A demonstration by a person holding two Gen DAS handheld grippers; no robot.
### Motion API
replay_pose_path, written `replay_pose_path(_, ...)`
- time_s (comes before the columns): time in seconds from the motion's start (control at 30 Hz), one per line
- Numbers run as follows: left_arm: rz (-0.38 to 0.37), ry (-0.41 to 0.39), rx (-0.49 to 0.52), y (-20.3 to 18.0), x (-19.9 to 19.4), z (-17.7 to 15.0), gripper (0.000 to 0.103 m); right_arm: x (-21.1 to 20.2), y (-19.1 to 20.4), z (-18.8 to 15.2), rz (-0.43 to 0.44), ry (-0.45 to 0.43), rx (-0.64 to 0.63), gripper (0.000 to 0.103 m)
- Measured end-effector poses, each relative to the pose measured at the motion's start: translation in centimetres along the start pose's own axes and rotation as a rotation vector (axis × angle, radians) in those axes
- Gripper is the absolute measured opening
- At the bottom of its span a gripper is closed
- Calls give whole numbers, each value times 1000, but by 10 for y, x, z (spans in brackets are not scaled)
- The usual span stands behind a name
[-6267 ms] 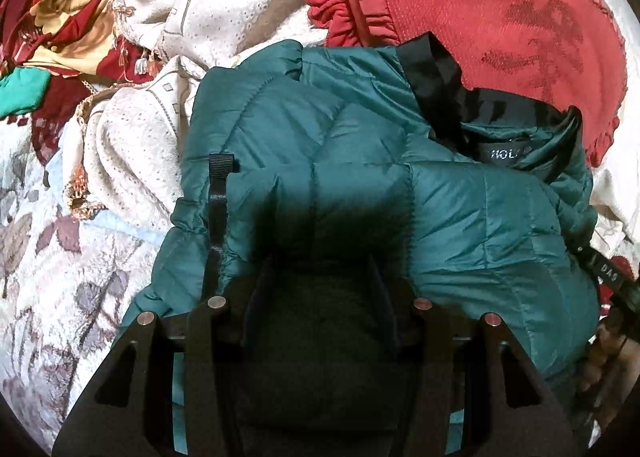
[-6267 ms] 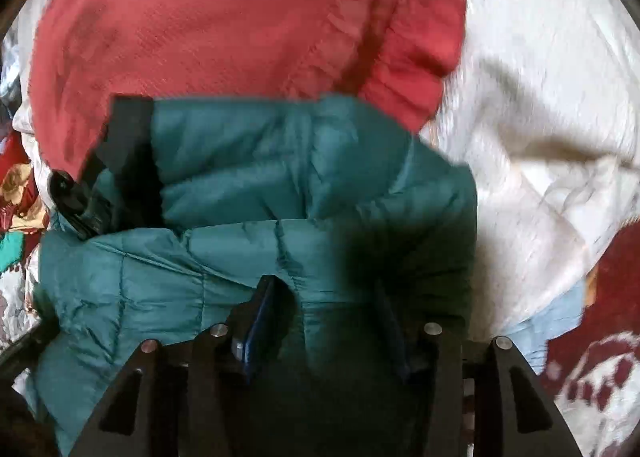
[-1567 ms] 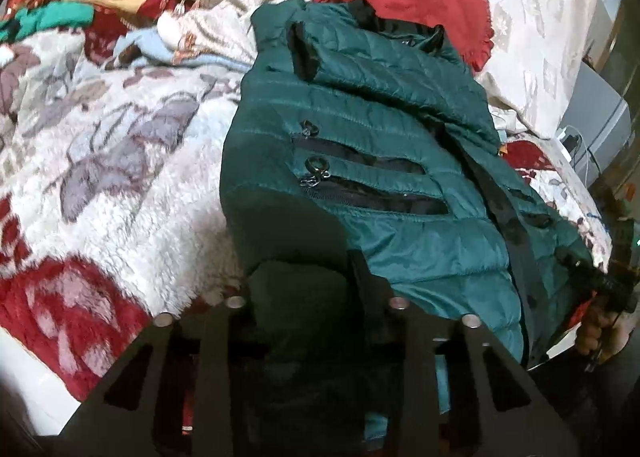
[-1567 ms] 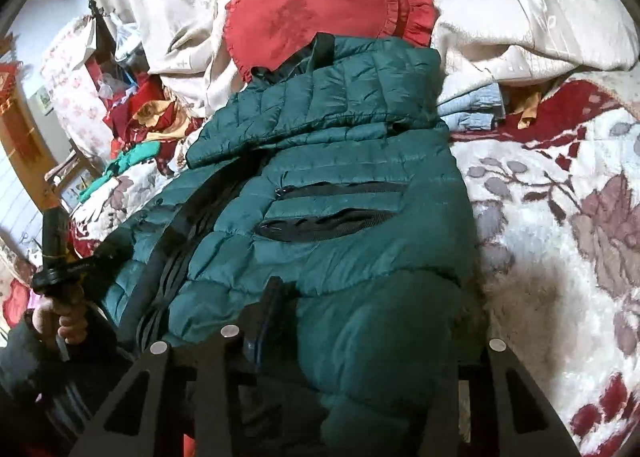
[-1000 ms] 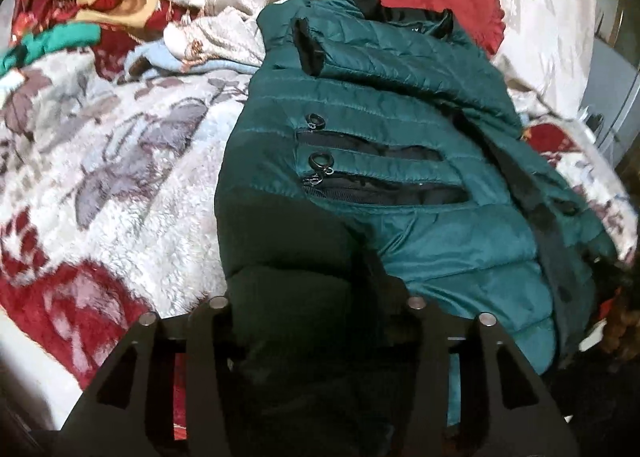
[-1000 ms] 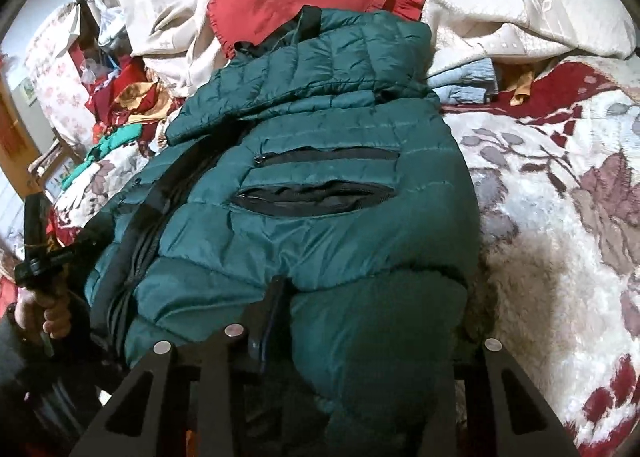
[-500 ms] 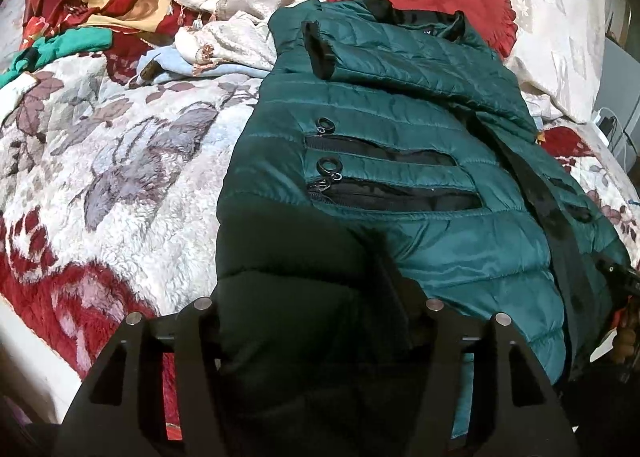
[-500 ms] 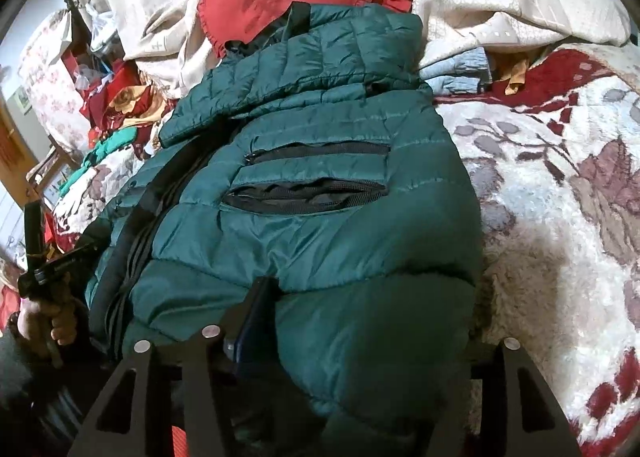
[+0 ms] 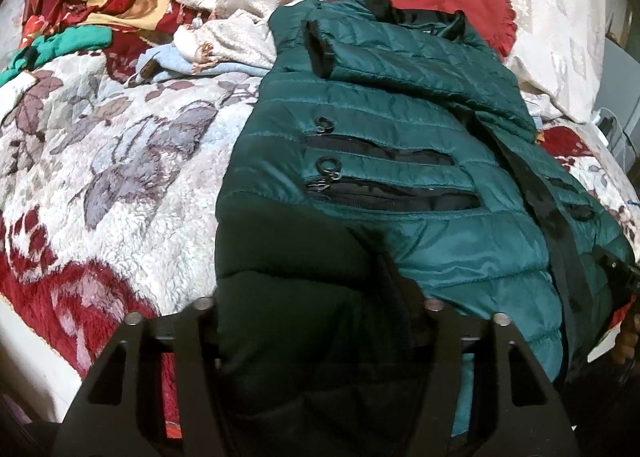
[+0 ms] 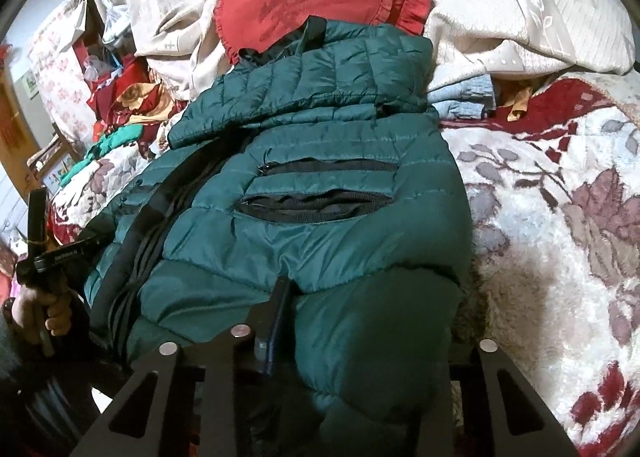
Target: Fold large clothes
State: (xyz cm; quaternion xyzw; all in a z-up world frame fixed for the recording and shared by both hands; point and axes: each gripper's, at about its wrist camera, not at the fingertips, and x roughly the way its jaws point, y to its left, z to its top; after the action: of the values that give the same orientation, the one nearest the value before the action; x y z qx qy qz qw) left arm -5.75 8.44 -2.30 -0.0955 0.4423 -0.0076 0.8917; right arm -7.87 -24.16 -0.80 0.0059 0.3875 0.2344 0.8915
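1. The left gripper [image 9: 316,297] is clenched on the near hem of the green puffer jacket [image 9: 400,161], with dark padded fabric bunched up between its fingers.
2. The right gripper [image 10: 360,321] likewise grasps the jacket's hem at the other corner; one finger [image 10: 276,321] shows against the fabric, the other is buried under it.
3. The jacket lies spread front-up on a floral fleece blanket [image 9: 100,177], its two zip pockets [image 9: 384,177] gaping and a black placket [image 10: 148,217] running down its middle.
4. A sleeve [image 9: 400,57] lies folded across the chest.
5. Beyond the collar sits a red frilled cushion [image 10: 320,1], touching the jacket's top edge.
6. Cream bedding [image 10: 520,9] lies past and beside the cushion, with a heap of red and green clothes [image 9: 80,17] to the far left.
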Motion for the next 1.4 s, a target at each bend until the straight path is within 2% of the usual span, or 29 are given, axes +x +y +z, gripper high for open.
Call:
replay_pose_path(0.13, 3, -18, 16, -3, -6, -3, 36, -8, 4, 0, 4, -28, -9, 29)
replay_pose_path(0.2, -3, -24, 7, -2, -10, -4, 26, -12, 5, 0, 1, -40, -5, 28)
replay_pose_path(0.27, -15, -17, -14, 1, -14, -7, 24, -17, 6, -3, -2, -44, 8, 28)
replay_pose_path(0.4, -45, -1, -64, 7, -28, -15, 22, -27, 11, -9, -9, -46, 17, 27)
replay_pose_path(0.73, -77, 0, -58, 14, -66, -38, 20, -65, 17, -34, -9, -69, 92, 27)
replay_pose_path(0.87, -90, -5, -90, 23, -76, -41, 20, -78, 22, -42, 9, -90, 101, 27)
replay_pose_path(1.13, -99, -1, -90, 25, -82, -48, 19, -91, 22, -52, 32, -106, 131, 26)
replay_pose_path(1.4, -77, 12, -88, 22, -74, -50, 19, -83, 20, -52, 22, -89, 129, 26)
